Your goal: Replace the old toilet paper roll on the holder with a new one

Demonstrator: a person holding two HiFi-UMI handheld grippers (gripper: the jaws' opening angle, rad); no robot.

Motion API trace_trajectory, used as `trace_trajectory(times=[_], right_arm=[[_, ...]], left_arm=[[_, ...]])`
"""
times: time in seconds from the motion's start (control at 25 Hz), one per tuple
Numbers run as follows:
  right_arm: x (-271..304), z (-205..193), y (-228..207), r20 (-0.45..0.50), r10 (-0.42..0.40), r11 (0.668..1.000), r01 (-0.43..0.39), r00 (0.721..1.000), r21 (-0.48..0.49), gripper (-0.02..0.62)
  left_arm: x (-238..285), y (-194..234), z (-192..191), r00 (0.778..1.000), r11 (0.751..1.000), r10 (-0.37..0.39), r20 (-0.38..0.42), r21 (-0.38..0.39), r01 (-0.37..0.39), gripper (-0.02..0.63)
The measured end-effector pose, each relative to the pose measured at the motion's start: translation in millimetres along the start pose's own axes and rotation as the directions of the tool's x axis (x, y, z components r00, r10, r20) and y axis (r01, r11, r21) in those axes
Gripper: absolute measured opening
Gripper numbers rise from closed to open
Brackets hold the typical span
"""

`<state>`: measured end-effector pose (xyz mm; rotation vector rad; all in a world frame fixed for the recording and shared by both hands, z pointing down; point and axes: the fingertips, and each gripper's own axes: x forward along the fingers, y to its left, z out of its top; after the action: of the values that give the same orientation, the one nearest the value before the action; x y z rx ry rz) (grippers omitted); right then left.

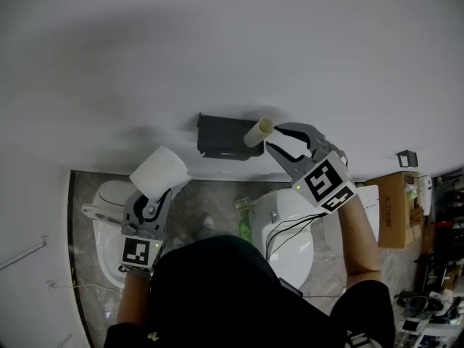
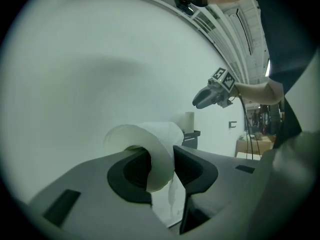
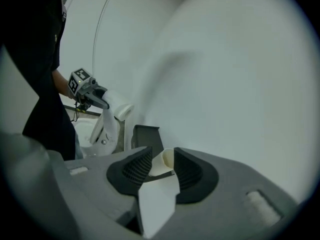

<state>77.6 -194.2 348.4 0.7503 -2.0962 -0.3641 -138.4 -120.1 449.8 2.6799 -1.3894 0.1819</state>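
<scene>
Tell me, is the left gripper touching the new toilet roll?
Touching. In the left gripper view, the left gripper pinches the toilet roll between its pads.

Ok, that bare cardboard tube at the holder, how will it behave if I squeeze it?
The cardboard tube looks hollow and thin-walled: probably very light, and likely to crush under a firm squeeze. Round and smooth, it may roll if dropped. It slants out of the holder between the open right gripper's jaws, so a nudge could tip it.
</scene>
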Motion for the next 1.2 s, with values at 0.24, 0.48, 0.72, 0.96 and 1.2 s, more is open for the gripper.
trace_trajectory(times=[0.24, 0.48, 0.72, 0.96, 1.2], right_arm=[[14.0, -2.5, -1.3, -0.119, 0.119, 0.983, -0.133, 0.986, -0.123, 0.166], [26.0, -10.3, 1.2, -0.207, 0.205, 0.957, -0.241, 0.957, -0.164, 0.169], [39.3, -22.6, 10.0, -0.281, 0.271, 0.928, -0.328, 0.921, -0.180, 0.169], [48.9, -30.8, 16.0, -0.327, 0.300, 0.906, -0.375, 0.896, -0.197, 0.167], [54.7, -37.4, 25.0, -0.371, 0.321, 0.881, -0.419, 0.871, -0.222, 0.162]], left_arm=[[-0.6, 9.5, -10.8, 0.999, 0.999, 0.037, 0.008, 0.015, -0.037, 0.141], [-1.3, 8.5, -9.7, 0.998, 0.998, 0.065, 0.016, -0.011, -0.064, 0.141], [-7.6, 12.5, -9.1, 0.994, 0.993, 0.110, 0.001, -0.037, -0.109, 0.141], [-14.8, 13.5, -10.9, 0.991, 0.992, 0.130, 0.023, -0.010, -0.129, 0.141], [-22.0, 11.8, -12.5, 0.988, 0.987, 0.153, -0.003, -0.048, -0.153, 0.141]])
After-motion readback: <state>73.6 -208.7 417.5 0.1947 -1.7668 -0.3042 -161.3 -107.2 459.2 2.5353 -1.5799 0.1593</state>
